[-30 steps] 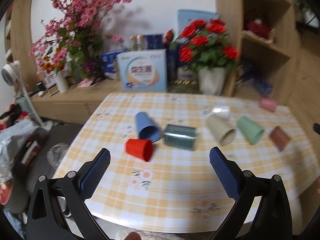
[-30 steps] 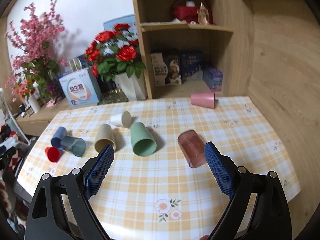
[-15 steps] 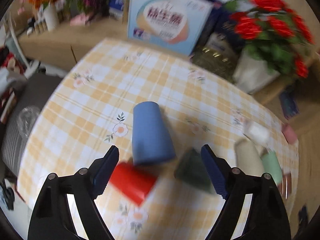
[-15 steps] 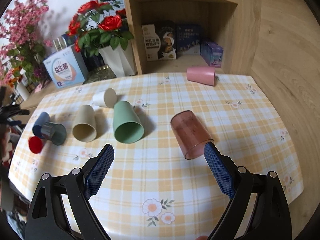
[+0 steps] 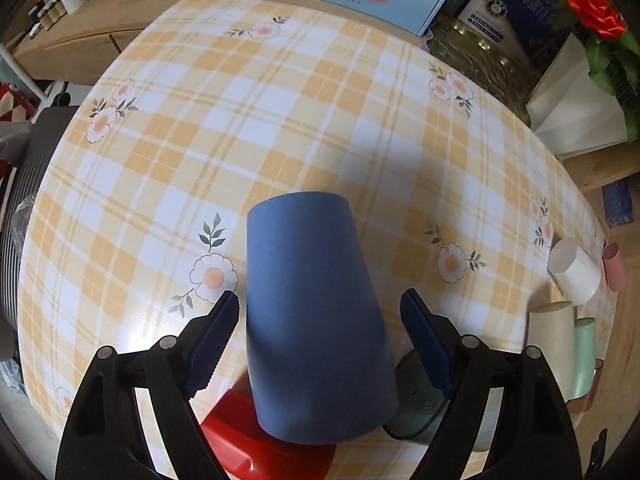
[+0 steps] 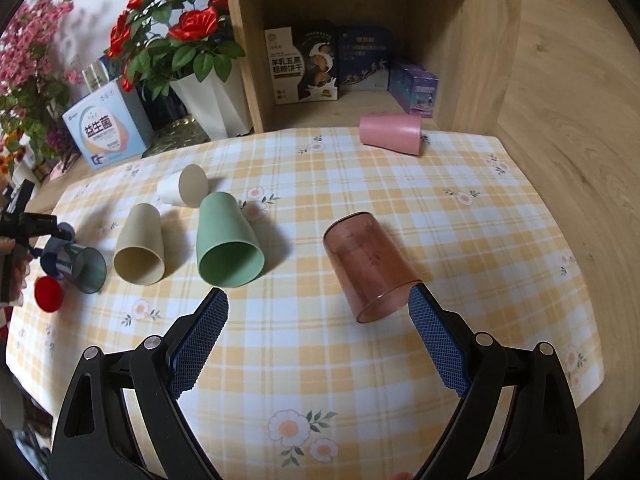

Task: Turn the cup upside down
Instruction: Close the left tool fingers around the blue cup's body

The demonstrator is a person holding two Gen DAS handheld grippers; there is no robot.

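While the left gripper (image 5: 320,336) hangs low over the checked tablecloth (image 5: 280,120), its jaws stand wide apart on either side of the blue cup (image 5: 316,320), which lies on its side with its base pointing away from the camera. Neither blue pad seems to touch the cup wall, though the left pad sits very close and the fisheye makes the gap hard to judge. A red cup (image 5: 260,440) lies just under the blue cup's near end, and a dark teal cup (image 5: 416,400) just beside it to the right. Farther right: a white cup (image 5: 574,272), a cream cup (image 5: 554,344), a pale green cup (image 5: 584,356).

Right wrist view: the right gripper (image 6: 318,334) is fully open and empty above the cloth. A translucent brown cup (image 6: 368,264) lies on its side, rim just beside the right pad. A green cup (image 6: 226,240) and a cream cup (image 6: 140,244) lie with mouths toward the camera. A pink cup (image 6: 390,134) rests at the far edge. The left gripper shows at far left over the blue cup (image 6: 50,258).
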